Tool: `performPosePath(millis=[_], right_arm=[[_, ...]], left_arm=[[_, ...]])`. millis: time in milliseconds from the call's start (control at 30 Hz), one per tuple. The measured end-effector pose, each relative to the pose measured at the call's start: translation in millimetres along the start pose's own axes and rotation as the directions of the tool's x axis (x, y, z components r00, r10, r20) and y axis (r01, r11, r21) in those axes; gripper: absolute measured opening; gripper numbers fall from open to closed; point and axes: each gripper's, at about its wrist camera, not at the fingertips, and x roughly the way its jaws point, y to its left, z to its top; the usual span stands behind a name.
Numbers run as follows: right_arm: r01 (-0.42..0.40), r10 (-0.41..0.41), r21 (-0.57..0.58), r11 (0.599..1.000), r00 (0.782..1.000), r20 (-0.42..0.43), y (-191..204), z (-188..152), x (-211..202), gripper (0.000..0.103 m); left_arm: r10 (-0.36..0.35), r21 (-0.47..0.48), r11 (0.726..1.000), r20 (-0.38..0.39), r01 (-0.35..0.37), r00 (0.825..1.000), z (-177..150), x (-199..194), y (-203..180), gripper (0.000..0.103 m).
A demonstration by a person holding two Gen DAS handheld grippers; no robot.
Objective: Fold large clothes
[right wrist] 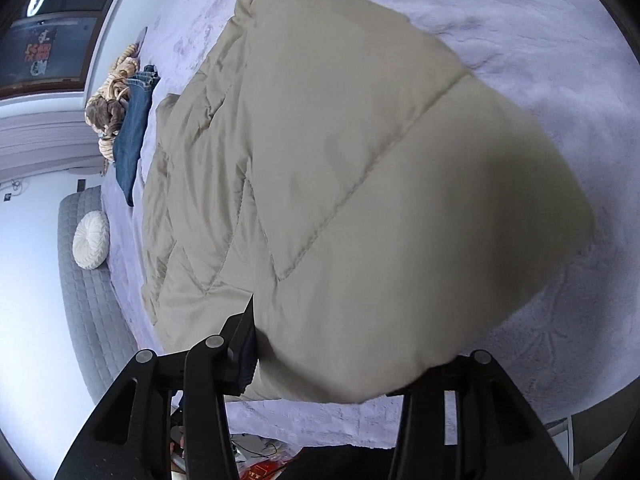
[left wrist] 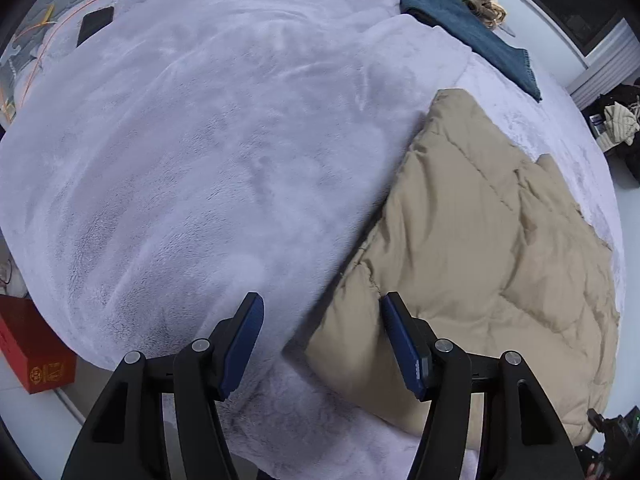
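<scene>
Left tongs (left wrist: 322,310) are held open and empty over the bed; whether the right tongs (right wrist: 340,344) grip cannot be told.

From the left, a black flat phone-like slab (left wrist: 95,23) is seen on the pale lilac fleece blanket (left wrist: 200,140) covering the bed; the beige quilted puffer coat (left wrist: 480,248) lies on that blanket beside the left tongs, and folded blue denim jeans (left wrist: 472,28) lie beyond it. In the right wrist view, a fold of the coat (right wrist: 380,200) bulges over the right tongs, hiding one finger.
</scene>
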Motion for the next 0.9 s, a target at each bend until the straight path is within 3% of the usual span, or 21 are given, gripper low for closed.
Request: performPosePath(millis=[200, 400, 633, 700, 767, 800, 900], right_arm=[[0.016, -0.016, 0.016, 1.000, 1.000, -0.008, -11.9, -2.2, -18.9, 0.053], [0.031, -0.031, -0.082, 0.996, 1.000, -0.004, -4.9, -11.8, -43.0, 0.061], [0.031, -0.033, -0.147, 0.989, 0.999, -0.010, 6.3, -21.0, -57.6, 0.062], [0.031, -0.032, -0.177, 0.984, 0.999, -0.002, 13.5, -25.2, -63.2, 0.069], [0.021, -0.020, -0.196, 0.980, 1.000, 0.007, 23.4, -29.1, -66.1, 0.073], [0.016, -0.015, -0.208, 0.978, 1.000, 0.010, 30.3, -30.9, -65.4, 0.073], [0.016, -0.013, -0.248, 0.969, 1.000, 0.014, 50.7, -36.7, -55.8, 0.077]], left_arm=[[0.080, 0.072, 0.994, -0.018, -0.078, 0.997, -7.3, -4.0, -9.8, 0.063], [0.065, 0.151, 0.987, -0.031, -0.059, 0.997, -17.2, -32.1, -42.4, 0.063], [0.023, 0.194, 0.981, -0.030, -0.016, 0.999, -26.9, -65.0, -73.7, 0.063], [0.012, 0.215, 0.977, -0.036, -0.004, 0.999, -29.4, -71.9, -81.3, 0.063], [-0.003, 0.237, 0.971, -0.054, 0.016, 0.999, -27.2, -73.0, -85.9, 0.079], [-0.010, 0.248, 0.968, -0.048, 0.022, 0.999, -26.4, -74.8, -87.7, 0.100], [-0.013, 0.303, 0.953, -0.022, 0.019, 1.000, -20.5, -76.2, -93.5, 0.103]])
